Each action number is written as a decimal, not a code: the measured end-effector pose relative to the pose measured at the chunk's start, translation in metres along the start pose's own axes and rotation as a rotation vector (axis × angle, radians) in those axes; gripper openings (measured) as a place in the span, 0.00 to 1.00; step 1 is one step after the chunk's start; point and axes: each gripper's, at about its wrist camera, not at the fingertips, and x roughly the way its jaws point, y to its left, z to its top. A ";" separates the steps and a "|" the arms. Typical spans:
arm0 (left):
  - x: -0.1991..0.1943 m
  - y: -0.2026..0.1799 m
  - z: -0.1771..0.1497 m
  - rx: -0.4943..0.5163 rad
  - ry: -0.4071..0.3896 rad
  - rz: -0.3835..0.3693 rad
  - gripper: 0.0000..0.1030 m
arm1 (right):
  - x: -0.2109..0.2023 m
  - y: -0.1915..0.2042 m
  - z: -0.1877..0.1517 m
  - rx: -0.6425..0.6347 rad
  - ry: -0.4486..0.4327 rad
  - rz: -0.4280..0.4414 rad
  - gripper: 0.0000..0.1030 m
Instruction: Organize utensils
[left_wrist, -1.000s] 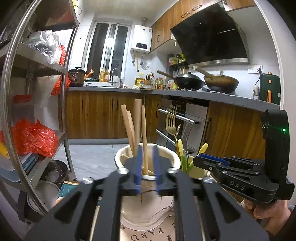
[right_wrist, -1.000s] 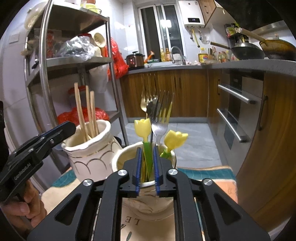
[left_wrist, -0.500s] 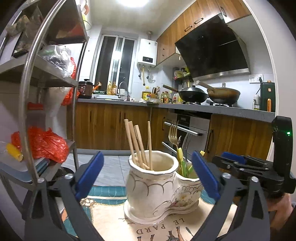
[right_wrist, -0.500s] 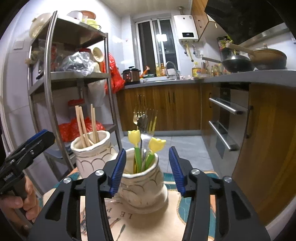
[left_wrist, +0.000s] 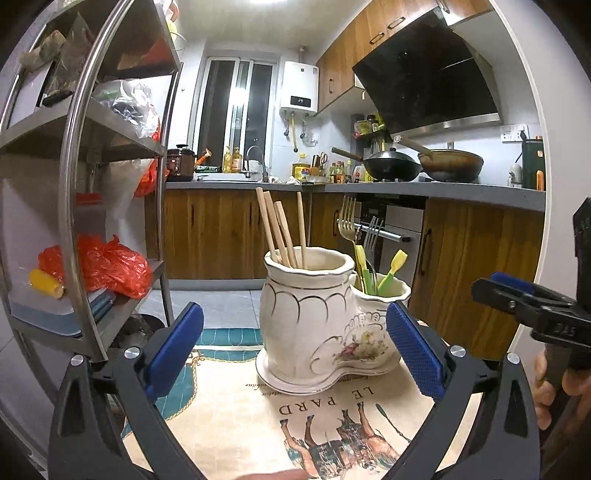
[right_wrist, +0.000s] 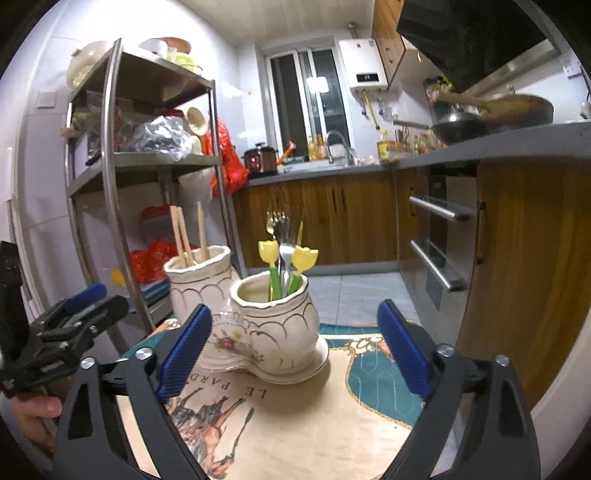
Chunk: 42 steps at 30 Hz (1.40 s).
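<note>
On left view only, 4 chopsticks (left_wrist: 281, 230) countable

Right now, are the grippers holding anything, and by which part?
Nothing is held: left gripper and right gripper are open, clear of the holder.

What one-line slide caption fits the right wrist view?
Open right gripper faces a double ceramic holder: chopsticks in the far pot, forks in the near.

A lived-in home kitchen is shown: woks (left_wrist: 393, 167) are set on a stove under a range hood (left_wrist: 428, 74), wooden cabinets (right_wrist: 332, 218) are fitted along a counter with a sink tap (right_wrist: 334, 142), and a steel shelf rack (right_wrist: 147, 162) is crowded with bags.
</note>
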 end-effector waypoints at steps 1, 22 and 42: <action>-0.001 -0.001 0.000 0.001 -0.005 0.001 0.95 | -0.003 -0.001 0.000 -0.005 -0.010 0.001 0.93; -0.006 -0.007 0.002 -0.019 -0.037 0.015 0.95 | -0.008 0.011 -0.005 -0.050 -0.047 -0.004 0.95; -0.003 -0.013 0.000 -0.008 -0.022 0.008 0.95 | -0.008 0.015 -0.005 -0.066 -0.043 0.002 0.95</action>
